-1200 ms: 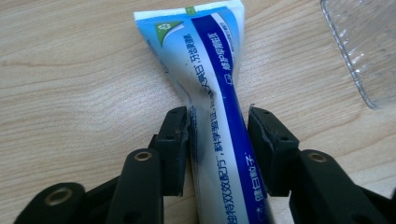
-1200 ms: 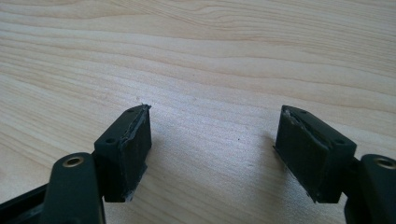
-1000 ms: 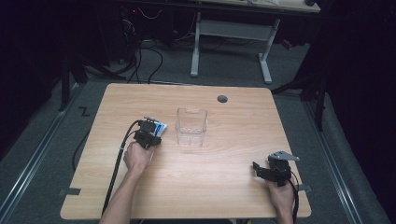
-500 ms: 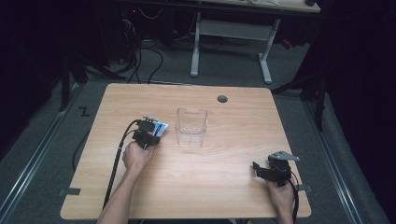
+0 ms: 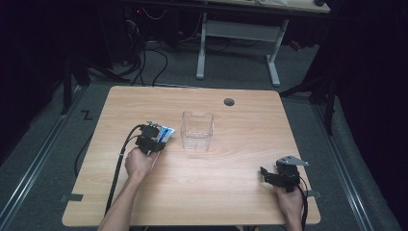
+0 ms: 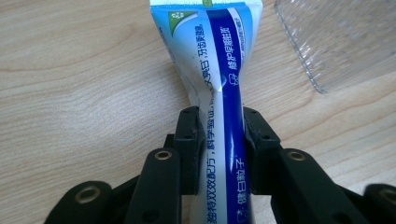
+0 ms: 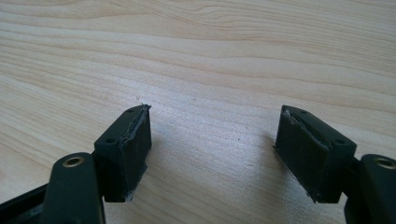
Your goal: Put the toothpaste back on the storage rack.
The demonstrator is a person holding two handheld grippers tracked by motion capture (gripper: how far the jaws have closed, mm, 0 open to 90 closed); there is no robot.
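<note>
Two grippers were at work over the pale wooden worktop (image 5: 226, 192), which carried little else. Largest on it was the clear, square-sided plastic container (image 5: 197, 130), standing upright near the middle, somewhat toward the far edge. Just to its left lay the white and blue toothpaste tube (image 5: 165, 133), its flat crimped end pointing toward the container. The left gripper (image 5: 155, 137) had just been closing its jaws and now pinched the tube across its body, with the tube resting on or barely above the wood. The right gripper (image 5: 266, 174) sat near the near right corner, well apart from everything, jaws spread wide with nothing between them.

To my eye the step in hand was lifting the tube and carrying it over to the container. Done well, that would call for a firm squeeze on the soft tube, a straight lift clear of the rim, and a lowering with the tube turned upright so the end slid in without tipping the light container.

From the left gripper view the pads (image 6: 189, 140) plainly dented the tube (image 6: 219, 93), and a corner of the container (image 6: 336, 42) showed close by; the high view could not show that dent. The right gripper view showed its worn pads (image 7: 135, 149) over bare wood.
</note>
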